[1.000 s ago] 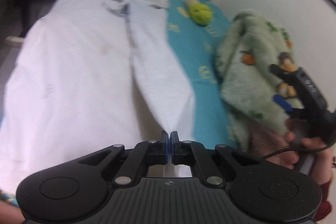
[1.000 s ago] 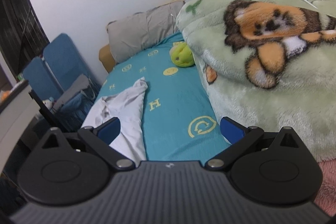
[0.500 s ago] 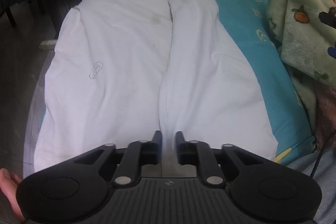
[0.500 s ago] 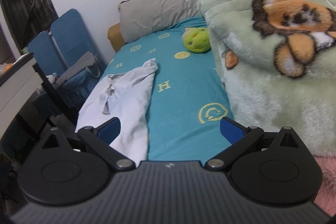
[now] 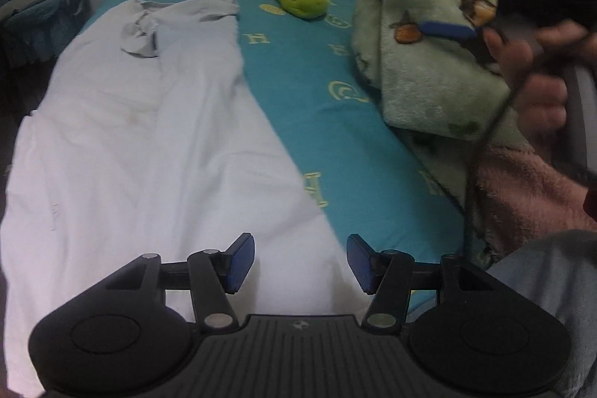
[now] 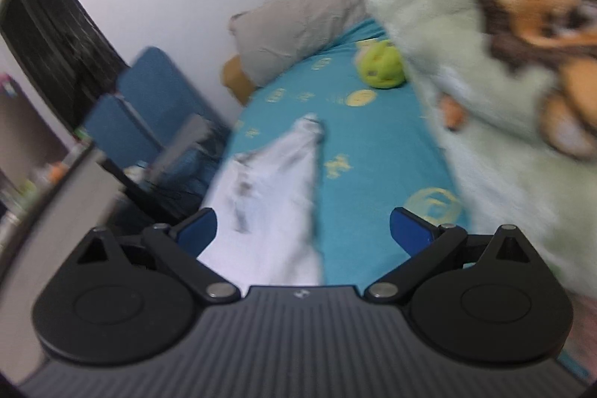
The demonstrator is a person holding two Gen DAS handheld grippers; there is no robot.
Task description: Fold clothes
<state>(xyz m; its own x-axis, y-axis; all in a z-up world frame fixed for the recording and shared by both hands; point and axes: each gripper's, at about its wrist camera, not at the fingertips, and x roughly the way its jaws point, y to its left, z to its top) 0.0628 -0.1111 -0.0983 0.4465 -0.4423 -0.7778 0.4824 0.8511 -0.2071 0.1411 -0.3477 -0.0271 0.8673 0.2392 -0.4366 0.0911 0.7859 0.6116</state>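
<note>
Left wrist view: the blue fingers [image 5: 241, 262] of the left gripper [image 5: 300, 263] stand spread apart with nothing between them, low over the near end of the white garment [image 5: 149, 144]. We see the garment lying lengthwise on the teal bedsheet [image 5: 335, 122]. The person's right hand [image 5: 537, 81] grips the right gripper's handle, raised beside the green blanket [image 5: 421, 62].

Right wrist view: the right gripper [image 6: 303, 230] is blurred; its fingers [image 6: 197, 230] are wide apart and empty, pointing toward the grey pillow [image 6: 298, 21] and green plush toy [image 6: 382, 68].
</note>
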